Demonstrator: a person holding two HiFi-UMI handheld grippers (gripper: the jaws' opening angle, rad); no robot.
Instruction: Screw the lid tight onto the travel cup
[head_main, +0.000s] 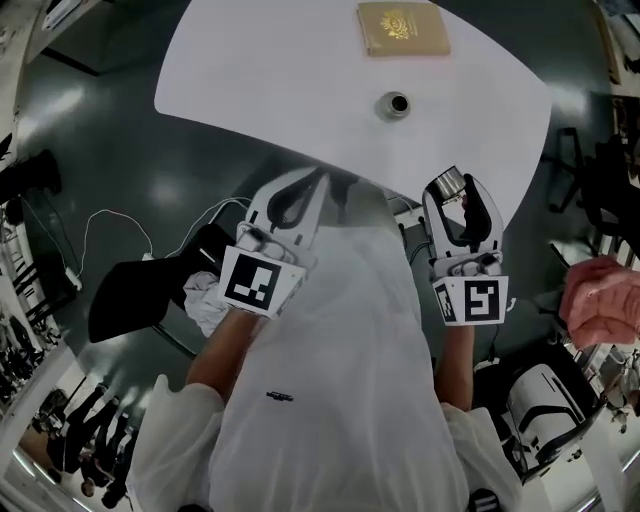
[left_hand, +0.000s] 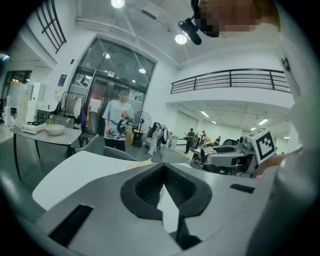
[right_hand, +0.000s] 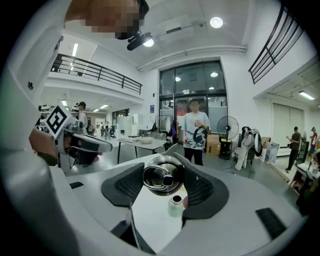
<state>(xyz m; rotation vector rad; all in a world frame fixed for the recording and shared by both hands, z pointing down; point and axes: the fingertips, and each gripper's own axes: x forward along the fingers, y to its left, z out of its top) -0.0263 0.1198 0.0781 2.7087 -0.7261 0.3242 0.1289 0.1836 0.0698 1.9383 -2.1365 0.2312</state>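
Observation:
The travel cup (head_main: 397, 104) stands upright and open-topped on the white table (head_main: 260, 70), also small in the right gripper view (right_hand: 175, 205). A shiny metal lid (head_main: 447, 183) with a ring handle sits between the pads of my right gripper (head_main: 457, 190), held just off the table's near edge, a little nearer me and to the right of the cup. In the right gripper view the lid (right_hand: 161, 176) fills the gap of the right gripper (right_hand: 165, 167). My left gripper (head_main: 318, 181) is shut and empty, over the near table edge. Its jaws (left_hand: 162, 170) meet with nothing between.
A tan book (head_main: 403, 28) lies at the table's far side. On the floor to the left are a black bag (head_main: 140, 292), a white cloth (head_main: 205, 300) and cables. A pink object (head_main: 598, 300) is at right. A person (right_hand: 195, 130) stands beyond the table.

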